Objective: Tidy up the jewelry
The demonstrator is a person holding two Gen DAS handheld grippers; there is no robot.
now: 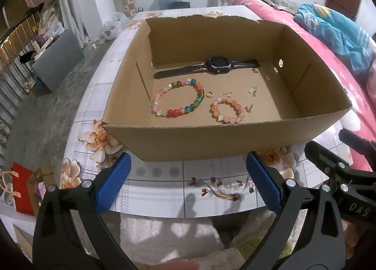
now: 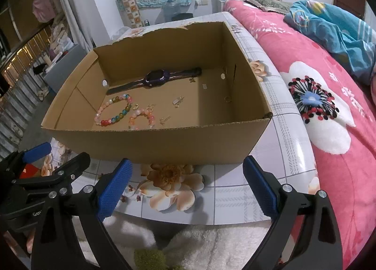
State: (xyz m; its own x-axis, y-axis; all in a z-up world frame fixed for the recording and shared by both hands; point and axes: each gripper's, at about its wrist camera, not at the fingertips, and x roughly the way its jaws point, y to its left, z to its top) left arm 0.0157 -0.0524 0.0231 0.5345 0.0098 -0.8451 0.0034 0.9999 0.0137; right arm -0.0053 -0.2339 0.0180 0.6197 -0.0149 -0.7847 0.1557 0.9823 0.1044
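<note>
The blue-padded fingers [image 1: 115, 183] of the left gripper [image 1: 188, 183] stand wide apart and hold nothing; the right gripper [image 2: 185, 187] is likewise spread and empty. Both hover over the near edge of the floral table [image 2: 235, 197], just short of the cardboard box [image 1: 211, 140]. Inside the box, a dark watch [image 1: 215, 65] lies along the far wall. Nearer, the multicoloured bead bracelet [image 1: 178, 98] sits left of the smaller pink bead bracelet [image 1: 226, 110], with small gold pieces [image 1: 252, 90] scattered to the right.

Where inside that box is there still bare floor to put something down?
The cardboard box floor is bare on its right half, between the small charms and the right wall, apart from one ring. The left is crowded: watch at the back, two bead bracelets in front.
</note>
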